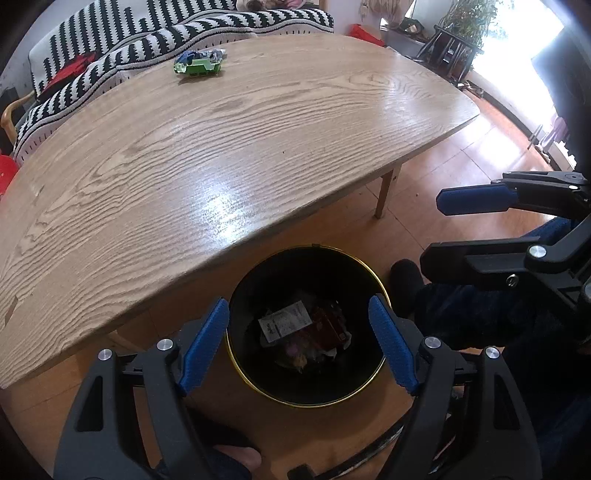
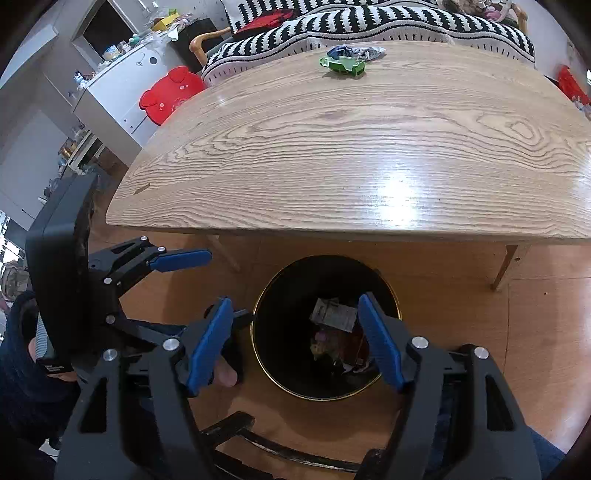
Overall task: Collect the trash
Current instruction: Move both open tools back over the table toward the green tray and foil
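Observation:
A black trash bin (image 1: 236,354) with a gold rim stands on the floor under the table's near edge; it also shows in the right wrist view (image 2: 266,339). Wrappers and paper (image 1: 284,323) lie inside it. A green and blue trash bundle (image 1: 199,63) lies at the far side of the wooden table (image 1: 221,155), also in the right wrist view (image 2: 347,61). My left gripper (image 1: 299,343) is open and empty above the bin. My right gripper (image 2: 295,339) is open and empty above the bin too, and appears at the right of the left wrist view (image 1: 439,229).
A sofa with a black-and-white striped blanket (image 1: 147,33) runs behind the table. A red stool (image 2: 170,94) and a white cabinet (image 2: 122,85) stand at the far left. Table legs (image 1: 384,192) stand on the wooden floor. The person's dark trousers (image 1: 480,314) are right of the bin.

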`<state>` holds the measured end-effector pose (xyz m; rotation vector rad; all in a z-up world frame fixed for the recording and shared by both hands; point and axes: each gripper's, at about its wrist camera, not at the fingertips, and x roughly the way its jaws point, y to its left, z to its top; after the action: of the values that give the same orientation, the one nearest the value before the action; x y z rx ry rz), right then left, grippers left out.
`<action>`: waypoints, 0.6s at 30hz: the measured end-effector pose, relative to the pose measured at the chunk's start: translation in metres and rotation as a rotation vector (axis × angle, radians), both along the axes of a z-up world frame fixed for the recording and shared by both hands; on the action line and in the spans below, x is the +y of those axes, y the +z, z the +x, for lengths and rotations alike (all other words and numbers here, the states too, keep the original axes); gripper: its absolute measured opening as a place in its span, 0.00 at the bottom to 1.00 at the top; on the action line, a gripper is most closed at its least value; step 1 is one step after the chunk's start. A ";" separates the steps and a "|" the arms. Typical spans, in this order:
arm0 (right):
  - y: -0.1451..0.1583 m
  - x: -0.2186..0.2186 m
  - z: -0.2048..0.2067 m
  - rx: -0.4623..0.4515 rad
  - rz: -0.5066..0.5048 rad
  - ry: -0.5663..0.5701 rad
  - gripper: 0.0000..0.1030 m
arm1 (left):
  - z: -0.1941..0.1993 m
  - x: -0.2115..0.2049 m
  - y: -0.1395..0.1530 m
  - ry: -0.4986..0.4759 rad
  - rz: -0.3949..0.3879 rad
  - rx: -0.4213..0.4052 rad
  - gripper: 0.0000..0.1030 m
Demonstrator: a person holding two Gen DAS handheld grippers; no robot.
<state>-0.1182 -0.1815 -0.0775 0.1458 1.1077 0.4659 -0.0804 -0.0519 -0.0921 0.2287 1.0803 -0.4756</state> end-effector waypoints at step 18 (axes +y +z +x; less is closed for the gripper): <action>0.072 -0.036 0.085 -0.174 0.007 -0.204 0.83 | 0.095 0.008 0.052 0.202 -0.082 -0.115 0.87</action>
<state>-0.0335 -0.2171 -0.0051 0.2177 0.9095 0.2941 0.0147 -0.0442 -0.0401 0.0721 0.9580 -0.3208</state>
